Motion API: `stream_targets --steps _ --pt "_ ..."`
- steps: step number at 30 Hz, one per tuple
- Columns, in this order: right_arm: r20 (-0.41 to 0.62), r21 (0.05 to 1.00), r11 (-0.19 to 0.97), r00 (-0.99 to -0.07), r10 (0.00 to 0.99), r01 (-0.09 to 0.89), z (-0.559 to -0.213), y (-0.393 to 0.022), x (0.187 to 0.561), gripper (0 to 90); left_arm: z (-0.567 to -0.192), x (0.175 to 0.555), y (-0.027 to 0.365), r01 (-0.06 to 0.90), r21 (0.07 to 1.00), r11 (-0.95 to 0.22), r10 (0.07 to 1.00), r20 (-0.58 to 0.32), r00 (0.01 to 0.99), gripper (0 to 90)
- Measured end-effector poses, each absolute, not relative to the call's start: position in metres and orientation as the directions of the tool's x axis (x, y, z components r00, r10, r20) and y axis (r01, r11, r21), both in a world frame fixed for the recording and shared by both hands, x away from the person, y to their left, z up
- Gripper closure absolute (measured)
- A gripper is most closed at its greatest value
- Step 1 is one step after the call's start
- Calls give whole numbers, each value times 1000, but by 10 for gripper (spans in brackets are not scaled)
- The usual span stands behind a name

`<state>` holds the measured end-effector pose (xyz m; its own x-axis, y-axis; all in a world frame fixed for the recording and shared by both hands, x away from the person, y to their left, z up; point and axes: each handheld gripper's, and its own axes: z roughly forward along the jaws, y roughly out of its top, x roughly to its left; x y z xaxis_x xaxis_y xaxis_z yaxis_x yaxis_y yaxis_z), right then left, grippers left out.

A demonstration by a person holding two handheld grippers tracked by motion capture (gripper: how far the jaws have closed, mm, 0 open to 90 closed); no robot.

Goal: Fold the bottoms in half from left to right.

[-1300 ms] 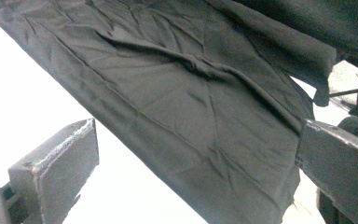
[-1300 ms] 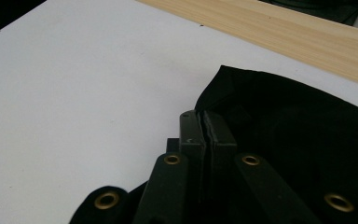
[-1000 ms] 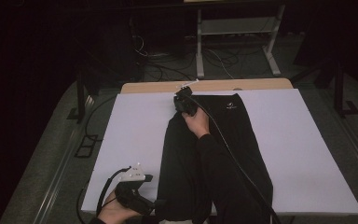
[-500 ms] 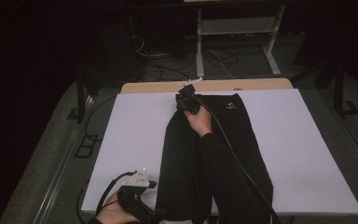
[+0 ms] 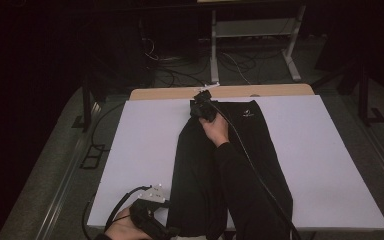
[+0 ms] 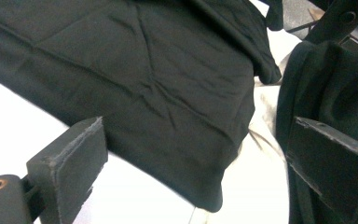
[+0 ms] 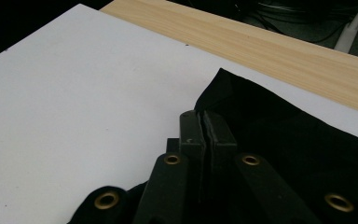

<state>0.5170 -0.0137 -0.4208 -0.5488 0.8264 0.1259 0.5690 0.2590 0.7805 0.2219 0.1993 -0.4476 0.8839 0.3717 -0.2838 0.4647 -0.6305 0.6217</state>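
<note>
Since a second ago our left gripper [image 5: 155, 227] slid toward the trousers' [image 5: 220, 170] near hem, jaws wide but closing, while right gripper [image 5: 202, 107] clamps the waistband.

In the high view, the right arm wears a long black sleeve [image 5: 235, 170] ending at the wrist, and a thin black cable [image 5: 252, 165] trails along it. The left hand-held gripper [image 5: 152, 220], at the lower left of the frame, is black with a pale plate on top and a looping black cable. In the gripper views, the jaws are matte black blocks with scuffed edges, and brass-coloured rivets ring the arms.
</note>
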Motion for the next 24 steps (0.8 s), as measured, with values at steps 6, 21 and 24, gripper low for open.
stream_targets --steps 6,21,24 --pt "130 783 256 -551 825 567 -420 -13 515 857 -448 226 198 463 631 -623 371 -282 885 152" --pt "121 796 256 -559 821 548 -418 -12 514 857 -451 224 205 358 677 -643 399 -102 911 749" --pt "124 794 254 -557 821 552 -419 -12 514 858 -451 227 205 398 666 -631 403 -156 902 874"
